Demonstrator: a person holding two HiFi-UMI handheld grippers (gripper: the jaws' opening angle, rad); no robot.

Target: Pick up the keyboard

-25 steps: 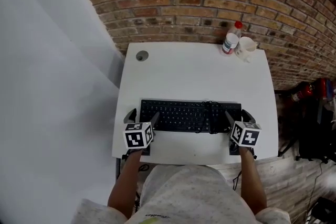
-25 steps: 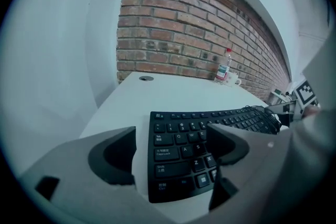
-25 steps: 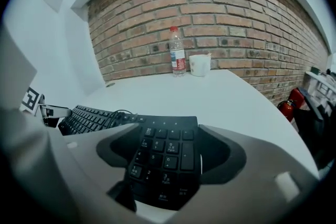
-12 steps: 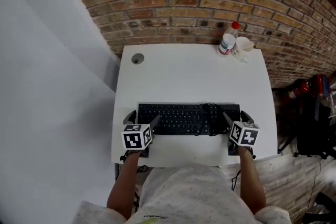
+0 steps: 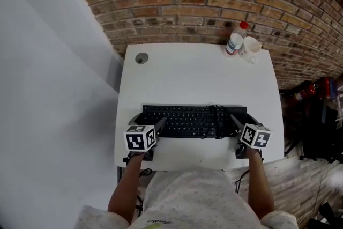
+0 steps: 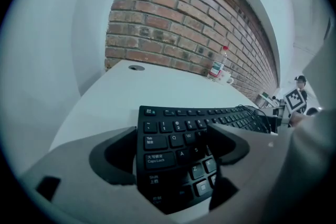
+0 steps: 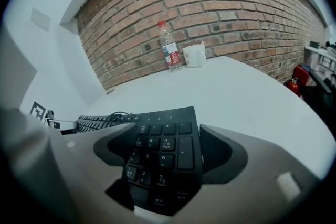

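A black keyboard (image 5: 187, 120) lies flat on the white table (image 5: 198, 75) near its front edge, with a coil of black cable (image 5: 216, 114) on its keys. My left gripper (image 5: 146, 119) straddles the keyboard's left end (image 6: 168, 136): one jaw sits just off the edge, the other over the letter keys, and neither visibly presses. My right gripper (image 5: 244, 118) straddles the number-pad end (image 7: 163, 152). Its jaws have just been opening and stand wide, with the keyboard's end between them.
A plastic bottle with a red cap (image 5: 235, 39) and a white cup (image 5: 251, 48) stand at the table's back right, against the brick wall. A round cable hole (image 5: 141, 58) is at the back left. A red object (image 5: 308, 93) lies on the floor to the right.
The right gripper's marker cube has rolled a little and shifted slightly right. The keyboard still lies on the table, and the left gripper has hardly moved.
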